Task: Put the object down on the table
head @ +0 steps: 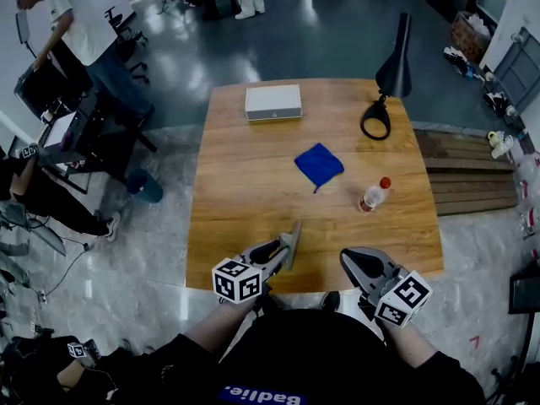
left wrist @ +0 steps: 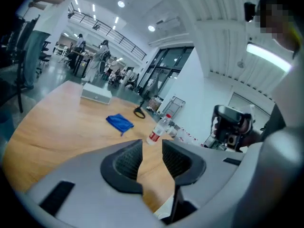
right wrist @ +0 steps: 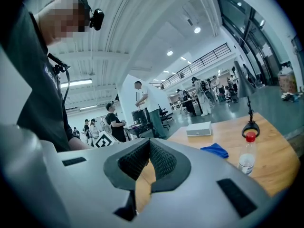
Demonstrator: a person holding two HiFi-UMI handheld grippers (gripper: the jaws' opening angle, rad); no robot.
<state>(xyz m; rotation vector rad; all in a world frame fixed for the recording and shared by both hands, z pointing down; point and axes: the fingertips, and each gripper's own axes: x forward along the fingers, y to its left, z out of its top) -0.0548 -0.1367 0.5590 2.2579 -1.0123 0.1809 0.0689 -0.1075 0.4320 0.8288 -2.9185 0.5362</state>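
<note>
Bottle (head: 374, 195) upright on worktop (head: 245, 209); likely light, slick, tippy, best held mid-body. Left tool (left wrist: 152, 144) open, empty; right tool (right wrist: 149, 141) closed.

Bottle (head: 372, 197): clear plastic, red cap, red-and-white label
Pose: upright, standing free
Place: on the wooden table (head: 245, 218), 4 o'clock from its centre

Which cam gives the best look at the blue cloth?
Head view: the cloth shows whole from above, with nothing in front of it. The left gripper view has it small and at a low angle. The right gripper view sees it flat-on, its near edge hidden behind the right gripper.
</note>
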